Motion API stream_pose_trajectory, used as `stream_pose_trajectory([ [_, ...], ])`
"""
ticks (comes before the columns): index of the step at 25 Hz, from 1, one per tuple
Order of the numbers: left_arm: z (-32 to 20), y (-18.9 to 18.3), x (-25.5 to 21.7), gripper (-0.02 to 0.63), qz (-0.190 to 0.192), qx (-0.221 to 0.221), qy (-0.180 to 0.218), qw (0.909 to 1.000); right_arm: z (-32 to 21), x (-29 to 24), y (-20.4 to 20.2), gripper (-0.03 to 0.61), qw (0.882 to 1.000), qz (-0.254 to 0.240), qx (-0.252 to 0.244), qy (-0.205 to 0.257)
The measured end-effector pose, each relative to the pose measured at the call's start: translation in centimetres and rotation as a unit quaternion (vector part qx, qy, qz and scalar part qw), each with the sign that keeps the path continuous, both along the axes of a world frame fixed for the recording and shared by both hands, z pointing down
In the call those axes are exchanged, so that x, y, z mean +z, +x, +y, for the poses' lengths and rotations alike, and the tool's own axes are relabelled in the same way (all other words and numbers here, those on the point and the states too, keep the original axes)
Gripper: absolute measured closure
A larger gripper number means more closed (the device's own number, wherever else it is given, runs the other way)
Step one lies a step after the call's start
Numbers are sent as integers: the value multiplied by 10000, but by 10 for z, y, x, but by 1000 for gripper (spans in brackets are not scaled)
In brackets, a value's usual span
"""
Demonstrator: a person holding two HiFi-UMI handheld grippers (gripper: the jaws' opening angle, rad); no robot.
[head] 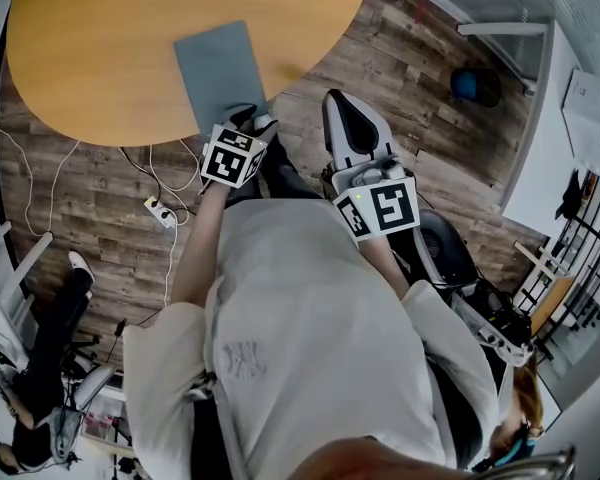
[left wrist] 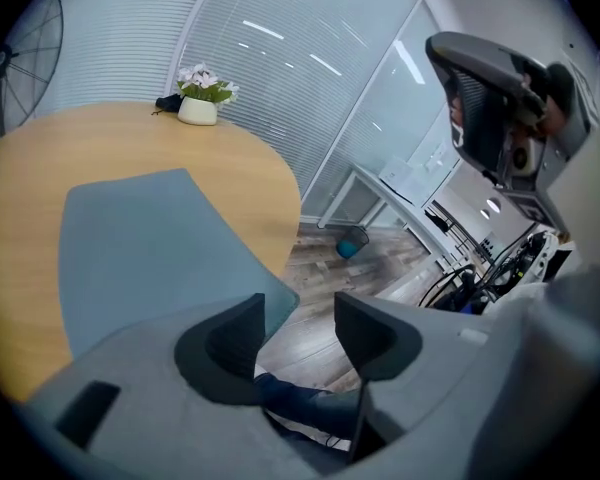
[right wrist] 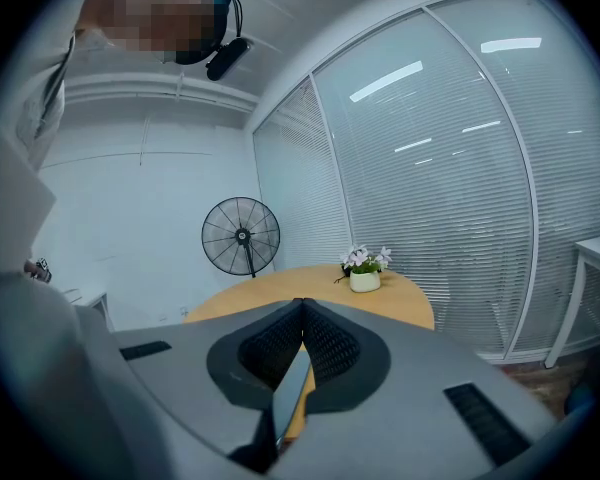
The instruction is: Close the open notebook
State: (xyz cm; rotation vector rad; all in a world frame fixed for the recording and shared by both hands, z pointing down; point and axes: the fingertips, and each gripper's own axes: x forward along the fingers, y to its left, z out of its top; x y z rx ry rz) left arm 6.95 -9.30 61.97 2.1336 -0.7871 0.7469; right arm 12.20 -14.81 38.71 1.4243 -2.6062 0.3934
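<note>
A grey-blue notebook (head: pixel 220 73) lies shut and flat on the round wooden table (head: pixel 100 48), with one corner reaching the table's near edge. My left gripper (head: pixel 248 118) hovers at that corner. In the left gripper view its jaws (left wrist: pixel 298 328) stand open, and the notebook (left wrist: pixel 150 248) ends just beyond the left jaw without being pinched. My right gripper (head: pixel 342 118) is held beside the table, over the floor. In the right gripper view it (right wrist: pixel 300 306) is shut, tips together, pointing across the table (right wrist: pixel 400 303).
A white flower pot (left wrist: pixel 198 108) stands at the table's far side. A standing fan (right wrist: pixel 241 236) is by the wall. A power strip with cables (head: pixel 160 211) lies on the wood floor. An office chair (head: pixel 450 258), a white desk (head: pixel 540 138) and a blue bin (head: pixel 467 85) are to the right.
</note>
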Motion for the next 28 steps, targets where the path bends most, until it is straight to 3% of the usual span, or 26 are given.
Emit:
stream_pose_trajectory([
  [16,-4,-7,0,436,32,-199,-12,9998,1,-8,-5,586,9999,47,-16,94],
  [28,-15,-31,-5,555,-179,-568,255,9979,1,-9,-14,586,9999,32,-92,120],
])
